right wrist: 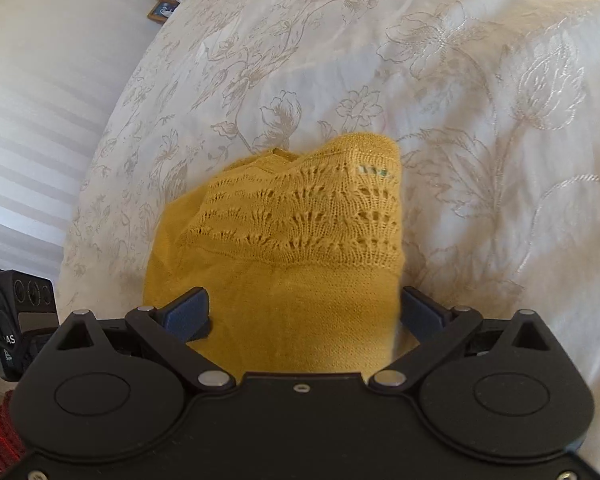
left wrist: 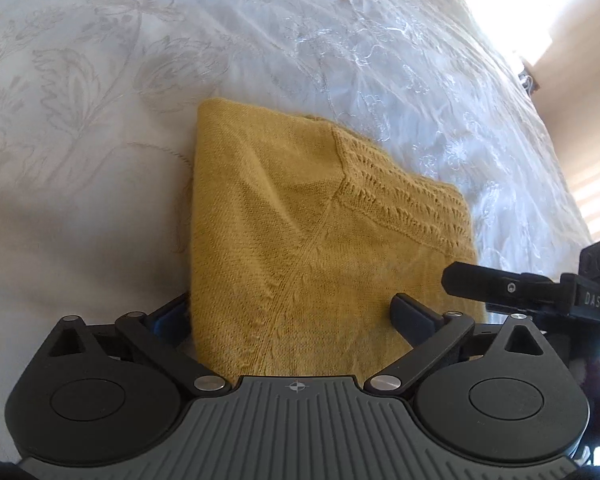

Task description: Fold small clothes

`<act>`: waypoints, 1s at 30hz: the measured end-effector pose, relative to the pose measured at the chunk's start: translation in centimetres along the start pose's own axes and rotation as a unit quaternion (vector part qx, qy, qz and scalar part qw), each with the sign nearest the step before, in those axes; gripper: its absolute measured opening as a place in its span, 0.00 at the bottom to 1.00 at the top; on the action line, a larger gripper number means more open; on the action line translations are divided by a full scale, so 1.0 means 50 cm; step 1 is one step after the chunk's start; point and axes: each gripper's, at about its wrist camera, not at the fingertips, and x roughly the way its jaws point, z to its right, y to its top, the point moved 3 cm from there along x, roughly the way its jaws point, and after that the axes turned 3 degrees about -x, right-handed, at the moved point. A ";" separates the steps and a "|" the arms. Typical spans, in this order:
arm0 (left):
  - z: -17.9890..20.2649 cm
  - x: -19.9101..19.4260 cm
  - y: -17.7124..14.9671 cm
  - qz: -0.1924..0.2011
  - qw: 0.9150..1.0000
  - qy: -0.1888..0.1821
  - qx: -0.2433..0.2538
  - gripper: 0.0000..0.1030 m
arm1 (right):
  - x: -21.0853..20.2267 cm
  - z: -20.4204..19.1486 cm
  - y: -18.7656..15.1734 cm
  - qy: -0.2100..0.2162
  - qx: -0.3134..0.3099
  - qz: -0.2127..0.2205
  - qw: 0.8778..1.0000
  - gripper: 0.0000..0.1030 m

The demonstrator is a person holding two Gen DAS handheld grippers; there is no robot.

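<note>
With the folded yellow sweater [left wrist: 300, 232] lying on the bedspread [left wrist: 100, 80], my left gripper [left wrist: 296, 316] and right gripper [right wrist: 306, 312] gape wide over its near edge, so careless closing could snag the lacy knit and undo the fold.

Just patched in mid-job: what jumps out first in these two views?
A mustard yellow knitted sweater, folded into a compact block with its lacy yoke on top, lies on a white floral bedspread. The left hand-held gripper and right hand-held gripper both hang open over its near edge.
</note>
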 end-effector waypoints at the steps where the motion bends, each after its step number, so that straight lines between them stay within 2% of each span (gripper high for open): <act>1: 0.002 0.002 0.002 0.001 1.000 -0.002 0.006 0.99 | 0.005 0.000 0.003 0.006 0.005 0.002 1.000 0.99; 4: 0.005 0.006 0.006 -0.001 1.000 -0.008 0.014 0.99 | 0.019 -0.004 0.011 0.018 0.012 0.003 1.000 0.99; 5: 0.006 0.005 0.007 -0.002 1.000 -0.009 0.016 0.98 | 0.020 -0.006 0.012 0.020 0.013 0.002 1.000 0.95; 6: 0.007 0.002 0.008 0.001 1.000 -0.008 0.017 0.89 | 0.018 -0.006 0.012 0.021 0.013 0.001 1.000 0.78; 7: 0.007 -0.004 0.008 0.009 1.000 -0.005 0.019 0.75 | 0.015 -0.006 0.011 0.009 0.013 -0.001 1.000 0.68; 8: 0.007 -0.011 0.007 0.017 1.000 -0.002 0.019 0.45 | 0.011 -0.006 0.011 -0.011 0.007 -0.003 1.000 0.53; 9: 0.006 -0.017 0.006 0.019 1.000 -0.007 0.012 0.32 | 0.005 -0.008 0.010 -0.017 0.001 -0.004 1.000 0.49; 11: 0.010 -0.029 0.004 0.022 1.000 -0.013 0.008 0.25 | -0.014 -0.022 0.009 -0.028 -0.013 0.002 1.000 0.44; 14: 0.046 -0.055 0.000 0.032 0.999 -0.003 0.032 0.23 | -0.058 -0.062 0.005 -0.033 -0.036 0.022 0.999 0.40; 23: 0.175 -0.187 -0.063 0.080 0.990 -0.042 0.105 0.23 | -0.231 -0.174 -0.076 -0.025 -0.072 0.084 0.994 0.37; 27: 0.213 -0.234 -0.113 0.078 0.987 -0.060 0.123 0.23 | -0.295 -0.200 -0.125 -0.023 -0.073 0.097 0.992 0.37; 30: 0.244 -0.260 -0.162 0.067 0.985 -0.070 0.140 0.23 | -0.329 -0.217 -0.172 -0.019 -0.080 0.092 0.992 0.37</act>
